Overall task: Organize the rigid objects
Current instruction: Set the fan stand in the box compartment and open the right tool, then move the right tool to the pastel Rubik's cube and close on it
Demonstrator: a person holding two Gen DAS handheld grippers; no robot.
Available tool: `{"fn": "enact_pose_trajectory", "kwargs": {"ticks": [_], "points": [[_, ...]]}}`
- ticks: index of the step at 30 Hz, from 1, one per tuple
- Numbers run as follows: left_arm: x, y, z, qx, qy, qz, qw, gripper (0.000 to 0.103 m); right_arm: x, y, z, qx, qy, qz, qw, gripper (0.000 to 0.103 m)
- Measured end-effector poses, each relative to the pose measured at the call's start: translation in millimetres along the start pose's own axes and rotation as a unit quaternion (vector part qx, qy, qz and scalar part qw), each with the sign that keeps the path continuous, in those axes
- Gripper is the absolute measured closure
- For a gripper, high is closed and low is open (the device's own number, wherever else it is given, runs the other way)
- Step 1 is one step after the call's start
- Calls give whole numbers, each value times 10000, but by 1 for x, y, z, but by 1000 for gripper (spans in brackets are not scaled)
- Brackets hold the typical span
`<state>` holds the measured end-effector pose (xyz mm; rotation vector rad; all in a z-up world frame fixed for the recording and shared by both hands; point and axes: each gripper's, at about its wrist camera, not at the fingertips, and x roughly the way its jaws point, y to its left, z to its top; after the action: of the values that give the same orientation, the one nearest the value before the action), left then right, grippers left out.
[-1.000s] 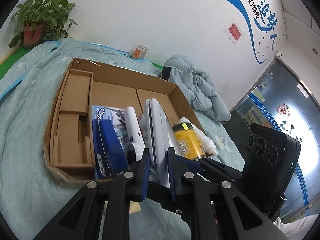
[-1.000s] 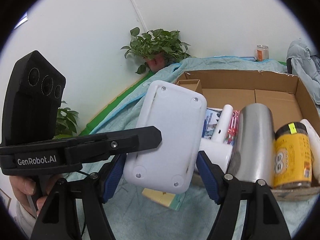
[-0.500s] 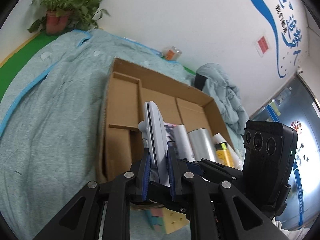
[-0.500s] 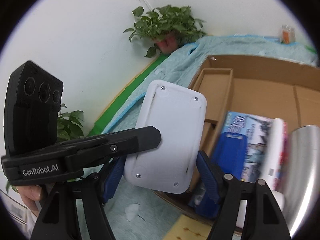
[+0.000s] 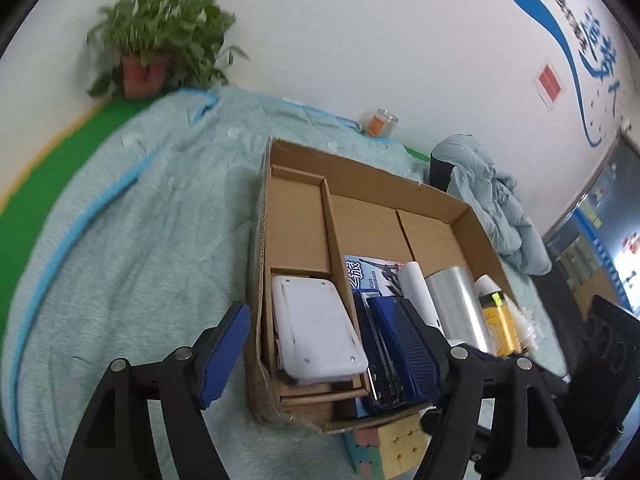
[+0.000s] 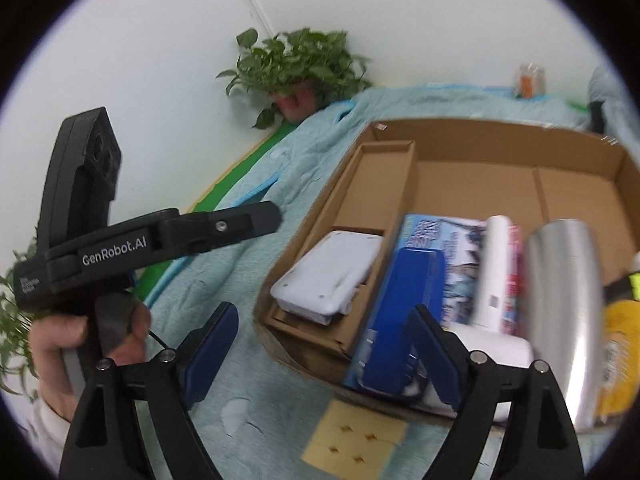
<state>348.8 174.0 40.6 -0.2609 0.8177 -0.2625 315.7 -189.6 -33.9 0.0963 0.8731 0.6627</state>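
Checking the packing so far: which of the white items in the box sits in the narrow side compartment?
The flat white device, lying back-up with screws showing in the cardboard box's left slot. The white tube lies in the main section by the steel cylinder.

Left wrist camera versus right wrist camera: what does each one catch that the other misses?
Only the left wrist view shows the blue wall lettering and the crumpled jacket. Only the right wrist view shows the person's hand holding the left hand-held gripper. Both show the cardboard box, the white device in its narrow compartment, the blue stapler, steel cylinder, potted plant and puzzle cube.
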Motion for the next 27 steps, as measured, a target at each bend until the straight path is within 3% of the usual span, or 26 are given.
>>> {"fn": "enact_pose_trajectory", "kwargs": {"ticks": [1,3,5,8,9,10,11,12,13,14,16,17,18,19,22,27], "points": [[-9,-9,-7,136,-186,243,9994,24,-9,0,-10,-84,-114,-218,9997,16],[-28,-29,-26,442,-657,629,9949,0,-17,-5,-23,-109,-197,-559,9982,16],[-46,-51,-48,710,-1102,828,9879,0,-24,-13,-39,11,-215,-920,9955,16],[-55,-77,-72,917,-1243,897,9839,1,-29,-24,-61,127,-122,-1137,9934,16],[-57,-85,-80,964,-1305,920,9824,6,-32,-26,-67,125,-120,-1173,9929,16],[-60,-92,-89,996,-1372,895,9815,19,-35,-29,-73,118,-137,-1207,9925,17],[-61,-96,-95,968,-1356,810,9827,81,-39,-31,-78,79,-203,-1294,9914,27],[-57,-97,-100,758,-1104,703,9885,99,-43,-32,-82,1,-260,-1470,9888,43],[-55,-98,-103,585,-965,679,9913,100,-48,-34,-86,-96,-255,-1714,9848,78],[-55,-99,-108,514,-928,727,9917,100,-49,-36,-85,-88,-225,-1798,9834,84],[-53,-105,-117,572,-974,952,9890,91,-61,-44,-88,40,-287,-1686,9853,79],[-51,-108,-119,594,-869,1047,9889,52,-67,-46,-87,81,-348,-1630,9860,50],[-48,-109,-121,599,-755,1082,9894,4,-73,-46,-89,84,-393,-1619,9860,27],[-49,-112,-124,599,-731,991,9906,3,-81,-46,-91,64,-530,-1580,9860,1],[-45,-110,-132,646,-810,547,9931,1,-93,-41,-93,-126,-816,-1563,9843,0],[-32,-97,-134,360,-514,307,9976,1,-93,-36,-97,-214,-751,-1291,9886,0]]}}
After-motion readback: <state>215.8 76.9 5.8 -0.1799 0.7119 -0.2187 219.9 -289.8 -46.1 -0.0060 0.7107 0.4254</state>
